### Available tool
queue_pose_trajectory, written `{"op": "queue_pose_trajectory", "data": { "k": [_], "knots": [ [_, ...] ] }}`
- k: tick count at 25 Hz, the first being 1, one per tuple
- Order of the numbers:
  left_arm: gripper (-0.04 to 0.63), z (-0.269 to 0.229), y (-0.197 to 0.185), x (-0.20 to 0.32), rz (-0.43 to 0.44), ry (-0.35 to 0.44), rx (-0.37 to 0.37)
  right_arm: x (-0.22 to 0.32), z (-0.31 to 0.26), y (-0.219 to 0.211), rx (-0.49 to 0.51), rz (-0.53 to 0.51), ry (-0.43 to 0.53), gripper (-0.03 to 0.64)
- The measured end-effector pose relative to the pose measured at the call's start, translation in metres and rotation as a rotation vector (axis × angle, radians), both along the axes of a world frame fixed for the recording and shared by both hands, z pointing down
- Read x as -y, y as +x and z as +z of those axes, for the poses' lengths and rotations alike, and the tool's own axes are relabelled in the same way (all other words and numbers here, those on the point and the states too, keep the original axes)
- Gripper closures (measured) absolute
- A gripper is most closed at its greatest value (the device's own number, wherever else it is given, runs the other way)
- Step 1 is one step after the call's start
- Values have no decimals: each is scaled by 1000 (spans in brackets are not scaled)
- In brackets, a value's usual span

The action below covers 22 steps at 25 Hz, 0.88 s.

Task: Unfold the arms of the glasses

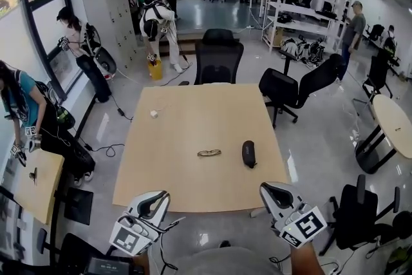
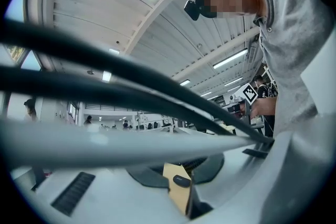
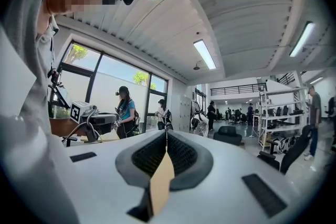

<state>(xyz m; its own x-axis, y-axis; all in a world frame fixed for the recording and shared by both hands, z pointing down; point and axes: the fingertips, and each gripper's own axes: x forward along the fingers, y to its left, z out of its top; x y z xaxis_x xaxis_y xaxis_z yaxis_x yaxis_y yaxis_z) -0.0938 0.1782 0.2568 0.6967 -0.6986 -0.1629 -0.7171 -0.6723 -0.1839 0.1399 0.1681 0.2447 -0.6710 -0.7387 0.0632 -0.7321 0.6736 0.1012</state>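
The glasses [image 1: 209, 152] lie folded, with a thin dark frame, near the middle of the tan table [image 1: 187, 183]. A black case [image 1: 248, 153] lies just to their right; in the left gripper view it shows as a dark oval [image 2: 181, 181] through the slit below the jaws. My left gripper [image 1: 160, 197] hovers at the table's near edge, left of the glasses, shut and empty [image 2: 182, 164]. My right gripper [image 1: 267, 189] hangs at the near edge to the right, also shut with nothing in it [image 3: 166, 140]. Both are well short of the glasses.
A small white object [image 1: 154, 114] sits at the table's far left. A black office chair [image 1: 218, 56] stands at the far end and another [image 1: 291, 88] at the right. Dark cables [image 2: 105, 76] cross the left gripper view. Several people stand about the room.
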Motion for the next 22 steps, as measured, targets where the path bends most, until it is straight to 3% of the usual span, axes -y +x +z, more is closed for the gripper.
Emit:
{"op": "queue_pose_trajectory", "data": {
  "k": [6, 12, 22],
  "knots": [
    [569, 23, 34, 36, -22, -34, 2, 44, 22, 22, -10, -36, -15, 607],
    [569, 35, 46, 81, -22, -44, 16, 87, 41, 24, -22, -36, -38, 607],
    [569, 95, 43, 187, -8, -97, 23, 174, 94, 10, -60, -2, -85, 607]
  ]
}}
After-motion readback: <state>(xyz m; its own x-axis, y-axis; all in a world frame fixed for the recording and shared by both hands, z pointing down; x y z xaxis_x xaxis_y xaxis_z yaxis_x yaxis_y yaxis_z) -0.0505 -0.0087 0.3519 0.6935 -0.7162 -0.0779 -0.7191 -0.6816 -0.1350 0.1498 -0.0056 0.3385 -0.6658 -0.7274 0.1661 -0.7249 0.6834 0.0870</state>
